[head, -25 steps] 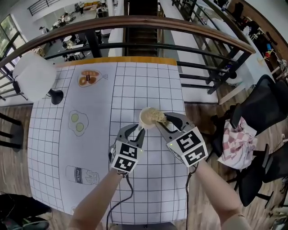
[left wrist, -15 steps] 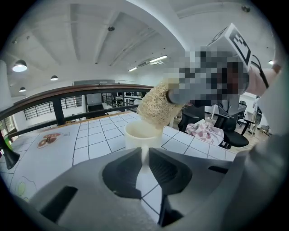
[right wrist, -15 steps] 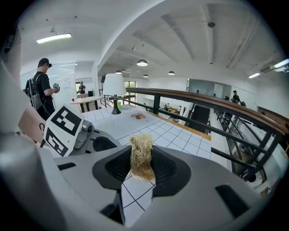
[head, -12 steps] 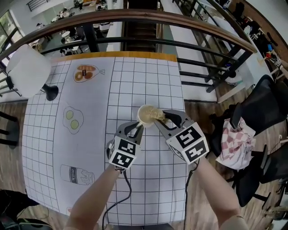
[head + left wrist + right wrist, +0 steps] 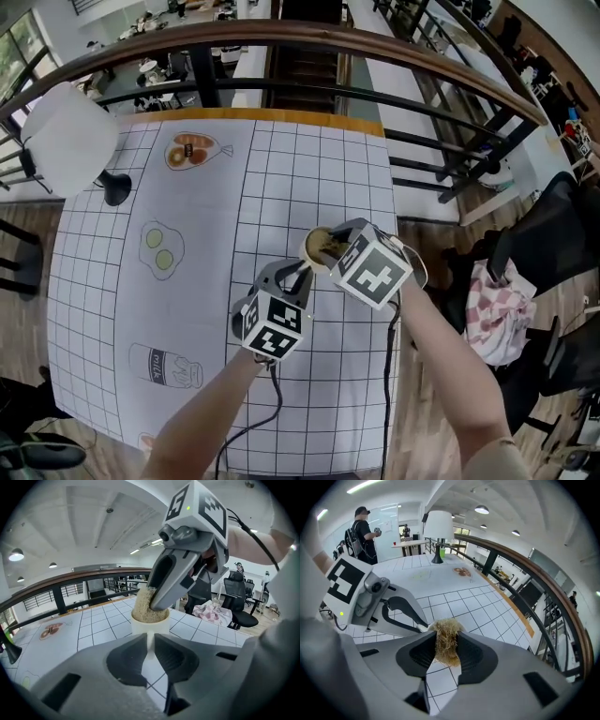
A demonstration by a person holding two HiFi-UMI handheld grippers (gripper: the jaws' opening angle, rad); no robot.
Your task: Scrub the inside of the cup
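Note:
A small white cup (image 5: 313,246) stands on the gridded table sheet (image 5: 216,197) near its right edge. My left gripper (image 5: 301,273) comes at it from the near side, its jaws shut on a thin white part at the cup's side (image 5: 150,623). My right gripper (image 5: 330,250) points steeply down into the cup's mouth, shut on a tan fibrous scrubber (image 5: 446,641). In the left gripper view the scrubber (image 5: 146,604) fills the cup, and a right gripper finger (image 5: 165,584) is pressed into it. The cup's inside is hidden.
A white lamp (image 5: 67,141) with a black base (image 5: 117,190) stands at the table's far left. Food drawings (image 5: 190,151) mark the sheet. A wooden railing (image 5: 309,42) runs behind the table. A chair with a checked cloth (image 5: 495,305) stands on the right.
My right gripper has swung up over the cup and tipped steeply down, so its marker cube now covers part of the rim. The scrubber sits deeper in the cup. The left gripper kept its hold.

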